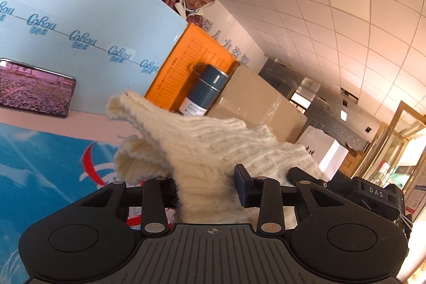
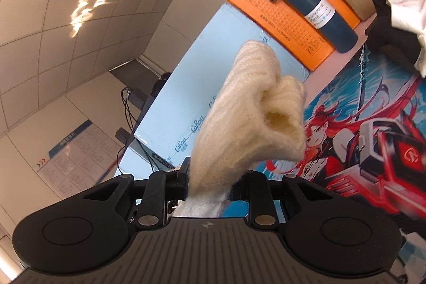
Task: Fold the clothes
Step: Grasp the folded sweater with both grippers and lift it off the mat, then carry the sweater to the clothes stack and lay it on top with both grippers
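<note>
The cream knitted garment [image 1: 202, 145] is off the desk, held up in the air between both tools: the left hand-held gripper [image 1: 210, 190] has its jaws pinched on a thick bunch of the knit, and the right hand-held gripper [image 2: 210, 185] is clamped nearly closed on another bunch, whose ribbed cuff or hem [image 2: 269, 111] flops forward beyond the jaws. This looks like the lift-and-carry part of a fold, with two grasped edges being brought over; which edges they are I cannot tell, since the knit fills both views. The next move calls for lowering the cloth flat onto the printed mat [image 2: 372, 129] and lining the edges up before letting go. The mat offers open room nearby; at its far side stand an orange box [image 2: 287, 17], a dark blue flask [image 2: 319, 9] and a cardboard box [image 1: 255, 103], with a phone [image 1: 34, 88] propped on the left and other clothes [image 2: 399, 12] piled on the right.
</note>
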